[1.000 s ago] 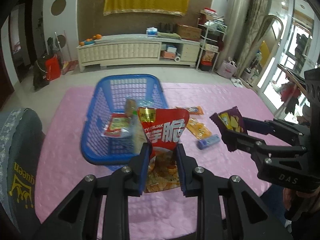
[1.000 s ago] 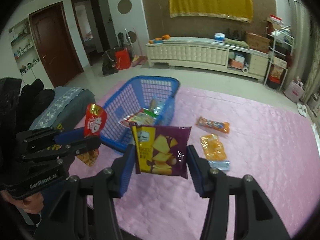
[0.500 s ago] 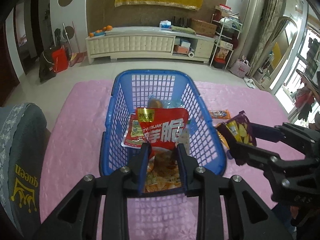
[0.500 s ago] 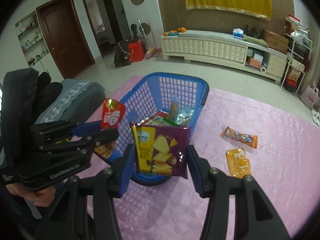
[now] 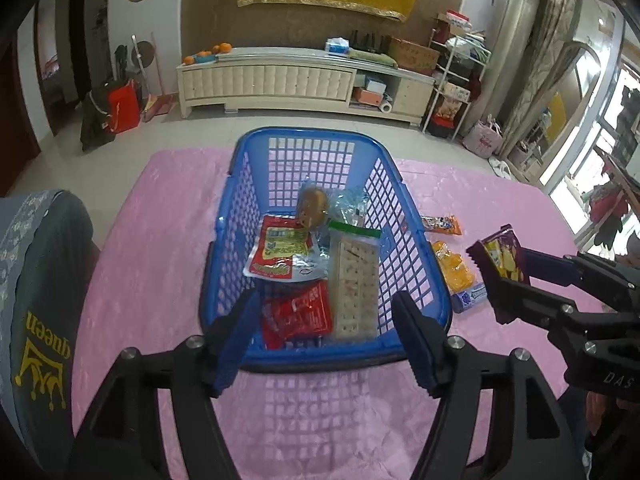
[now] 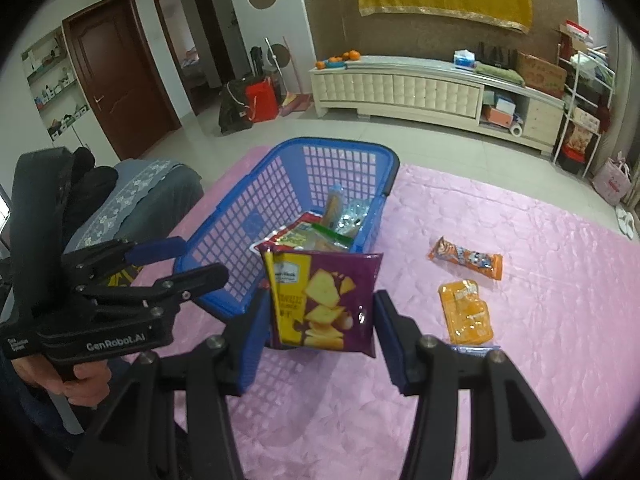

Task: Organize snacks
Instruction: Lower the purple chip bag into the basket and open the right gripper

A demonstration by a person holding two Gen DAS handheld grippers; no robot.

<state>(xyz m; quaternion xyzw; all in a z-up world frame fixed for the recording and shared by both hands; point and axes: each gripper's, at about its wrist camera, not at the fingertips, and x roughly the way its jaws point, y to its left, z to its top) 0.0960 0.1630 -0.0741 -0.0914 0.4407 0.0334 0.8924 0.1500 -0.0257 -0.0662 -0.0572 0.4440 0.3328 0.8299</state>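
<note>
A blue basket (image 5: 224, 264) stands on the pink cloth and holds several snack packs. A red chip bag (image 5: 298, 314) lies on its floor near the front wall, beside a clear cracker pack (image 5: 354, 284). My left gripper (image 5: 324, 338) hangs over the basket's near end, its jaws opening, with nothing pressed between them. My right gripper (image 6: 318, 322) is shut on a purple cracker bag (image 6: 324, 300), held upright to the right of the basket (image 6: 240, 236). In the left wrist view that purple bag (image 5: 502, 256) shows at the right.
On the cloth to the right of the basket lie an orange wrapper bar (image 6: 466, 258), an orange jelly pack (image 6: 466, 312) and a small blue pack (image 5: 468, 298). A grey cushioned chair (image 5: 36, 280) stands at the left edge. A person's hand (image 6: 80, 380) holds the left gripper.
The left gripper moved over the basket, then its jaws spread and the red chip bag dropped onto the basket floor. The right gripper drifted nearer the basket, still holding the purple bag.
</note>
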